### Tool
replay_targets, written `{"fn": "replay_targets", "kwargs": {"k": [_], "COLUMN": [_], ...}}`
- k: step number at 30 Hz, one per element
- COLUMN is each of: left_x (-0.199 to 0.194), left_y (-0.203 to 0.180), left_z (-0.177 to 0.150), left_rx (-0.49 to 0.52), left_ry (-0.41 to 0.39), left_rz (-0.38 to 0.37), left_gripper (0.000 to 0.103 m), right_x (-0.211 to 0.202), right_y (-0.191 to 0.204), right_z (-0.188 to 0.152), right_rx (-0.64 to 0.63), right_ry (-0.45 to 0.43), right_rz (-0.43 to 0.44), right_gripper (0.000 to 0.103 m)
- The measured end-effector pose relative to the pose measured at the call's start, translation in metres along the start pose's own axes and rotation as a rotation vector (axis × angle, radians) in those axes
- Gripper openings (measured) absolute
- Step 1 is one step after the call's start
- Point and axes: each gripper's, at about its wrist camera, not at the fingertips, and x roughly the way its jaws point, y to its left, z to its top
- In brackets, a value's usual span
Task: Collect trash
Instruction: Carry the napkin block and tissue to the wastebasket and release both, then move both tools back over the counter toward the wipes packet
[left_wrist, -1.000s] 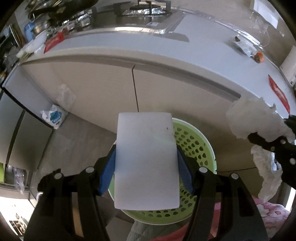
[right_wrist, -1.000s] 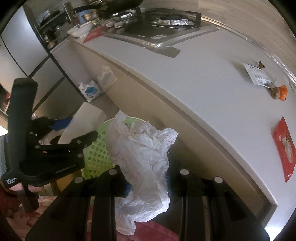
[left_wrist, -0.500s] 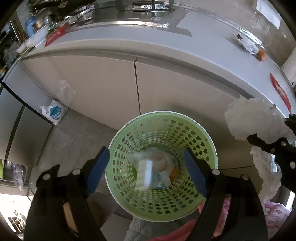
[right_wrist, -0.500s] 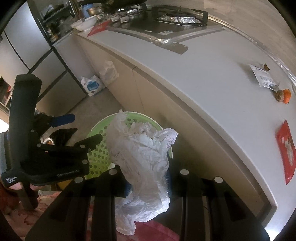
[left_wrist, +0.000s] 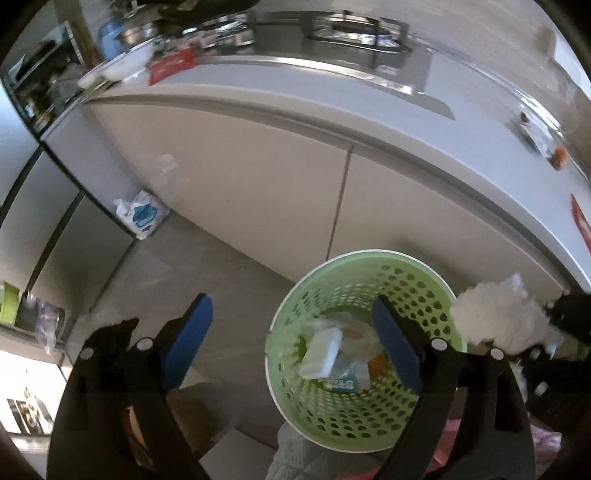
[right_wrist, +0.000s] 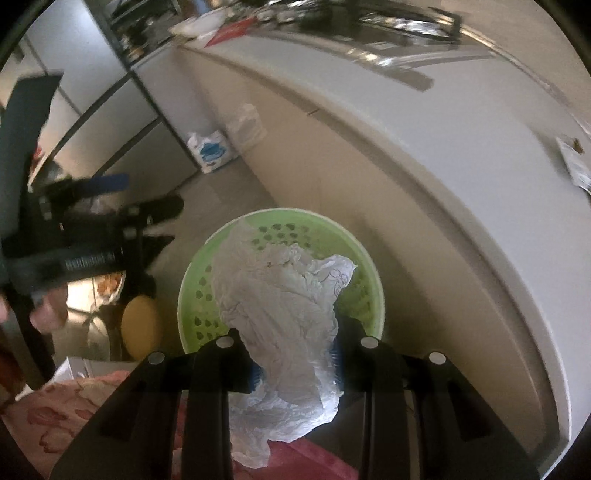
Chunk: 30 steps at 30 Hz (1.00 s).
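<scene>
Green plastic basket (left_wrist: 369, 266) sits on the floor against the cabinet front, trash (left_wrist: 332, 354) in its bottom; print on one wrapper is too blurred for me to read. My left gripper (left_wrist: 295, 336) has just been opening, nothing between its fingers. My right gripper (right_wrist: 295, 365) clamps crumpled white paper (right_wrist: 284, 306) above the basket rim.
</scene>
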Motion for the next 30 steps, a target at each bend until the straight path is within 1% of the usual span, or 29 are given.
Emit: {"fn": "replay_targets", "kwargs": {"k": [2,4,6,7,11,13,20,23,25,28,30], "left_x": [0.002,0.003,0.004,0.005,0.005,0.004,-0.004,-0.012,-0.018,-0.026,-0.03], "left_y": [0.005,0.007,0.008,0.008,0.006,0.003,-0.017,-0.029,-0.038,-0.058,-0.071], "left_z": [0.0,0.0,0.0,-0.001,0.0,0.001,0.007,0.013,0.017,0.027,0.033], "left_rx": [-0.019,-0.03,-0.033,-0.031,-0.03,-0.021,0.025,0.051,0.065,0.105,0.138], "left_ry": [0.009,0.014,0.017,0.019,0.019,0.018,0.005,-0.005,-0.015,-0.037,-0.049], "left_rz": [0.004,0.007,0.013,0.015,0.014,0.011,-0.017,-0.061,-0.094,-0.132,-0.145], "left_gripper": [0.084,0.084,0.084,0.084,0.084,0.084,0.084,0.084,0.084,0.084,0.084], "right_x": [0.006,0.011,0.01,0.009,0.005,0.002,-0.017,-0.034,-0.046,-0.064,-0.075], "right_y": [0.005,0.009,0.01,0.011,0.007,0.003,-0.016,-0.033,-0.048,-0.076,-0.103], "right_z": [0.0,-0.001,0.0,0.001,0.002,0.001,-0.001,-0.003,-0.006,-0.011,-0.018], "right_rx": [-0.019,-0.034,-0.04,-0.042,-0.03,-0.014,0.043,0.078,0.11,0.178,0.235], "right_ry": [0.007,0.017,0.008,0.004,-0.009,-0.017,-0.061,-0.091,-0.117,-0.145,-0.166], "right_rz": [0.004,0.01,0.004,0.001,-0.003,-0.007,-0.026,-0.066,-0.099,-0.152,-0.192], "right_gripper": [0.035,0.047,0.055,0.056,0.059,0.064,0.064,0.064,0.066,0.07,0.071]}}
